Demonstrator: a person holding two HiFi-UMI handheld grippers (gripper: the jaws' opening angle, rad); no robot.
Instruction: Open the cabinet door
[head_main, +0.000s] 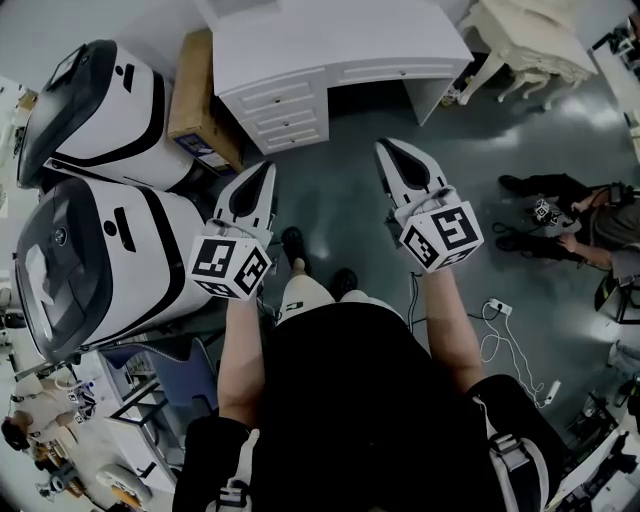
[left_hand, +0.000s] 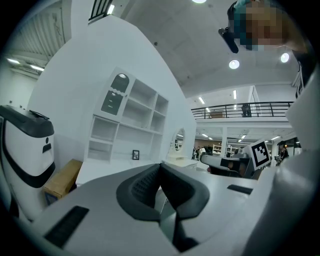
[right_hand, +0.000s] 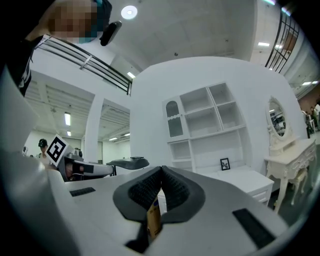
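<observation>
A white desk (head_main: 330, 45) with a drawer stack (head_main: 285, 110) stands ahead of me, and a white shelf unit rises above it. The unit's small arched cabinet door (left_hand: 116, 95) (right_hand: 172, 119) is at its upper left and is closed. My left gripper (head_main: 262, 166) (left_hand: 161, 165) and right gripper (head_main: 387, 145) (right_hand: 161, 169) are held side by side, pointing at the desk from some way back. Both are shut with nothing between their pads. Neither touches the furniture.
Two large white-and-black machines (head_main: 95, 110) (head_main: 90, 260) stand at my left, and a cardboard box (head_main: 195, 90) sits beside the desk. An ornate white dressing table (head_main: 530, 40) is at the right. A person (head_main: 580, 225) sits on the floor there. Cables (head_main: 500, 335) lie near my right foot.
</observation>
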